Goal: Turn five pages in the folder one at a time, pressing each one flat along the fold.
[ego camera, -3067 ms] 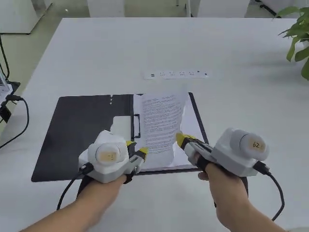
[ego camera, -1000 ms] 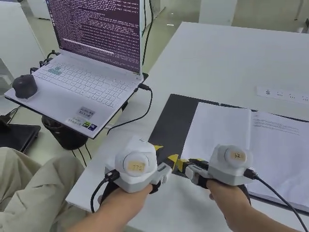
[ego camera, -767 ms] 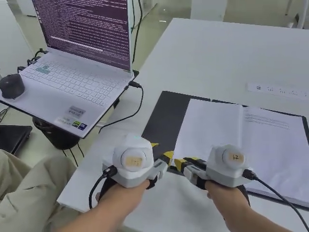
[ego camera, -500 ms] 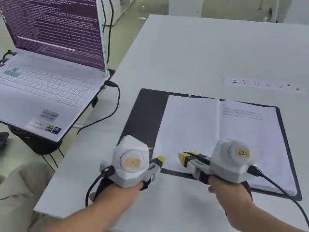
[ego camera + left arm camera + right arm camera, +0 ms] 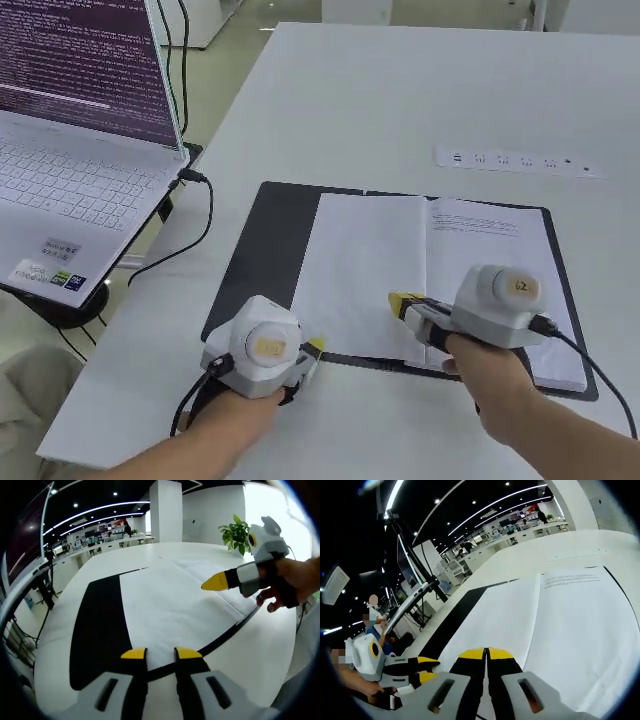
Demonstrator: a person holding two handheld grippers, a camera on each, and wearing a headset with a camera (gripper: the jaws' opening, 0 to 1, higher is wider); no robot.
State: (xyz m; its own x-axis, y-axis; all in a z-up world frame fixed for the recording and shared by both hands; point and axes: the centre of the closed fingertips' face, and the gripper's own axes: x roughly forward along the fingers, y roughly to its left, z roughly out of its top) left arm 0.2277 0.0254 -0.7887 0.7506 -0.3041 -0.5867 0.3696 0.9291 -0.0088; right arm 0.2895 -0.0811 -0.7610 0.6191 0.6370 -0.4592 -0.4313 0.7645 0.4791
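Noting left gripper [image 5: 312, 348] nearest, lower left of centre in the head view, tips sitting at the near edge of the folder [image 5: 255, 265], just off the lower left corner of the blank page [image 5: 360, 265]. Reading its jaws in the left gripper view as parted by a narrow gap, clamping nothing; paper and black folder edge showing through the gap.

Noting right gripper [image 5: 400, 300] a little farther in, lower right of centre, yellow tips pressed together into one wedge, nothing between them. Placing those tips over the blank page, just left of the fold [image 5: 425, 250]; not managing to tell whether touching the paper. Confirming in the right gripper view: jaws closed, pointing along the blank page, fold running up to their right.

Logging folder as lying open and flat on the white table [image 5: 400, 90], mid-frame: black inside cover bare at left, blank page beside it, printed page [image 5: 485, 250] right of the fold.

Recording power strip [image 5: 510, 160] beyond the folder, upper right, well apart from it. Recording laptop [image 5: 70, 160] at upper left beside the table, screen lit, black cable [image 5: 195, 225] curving away from its near corner.
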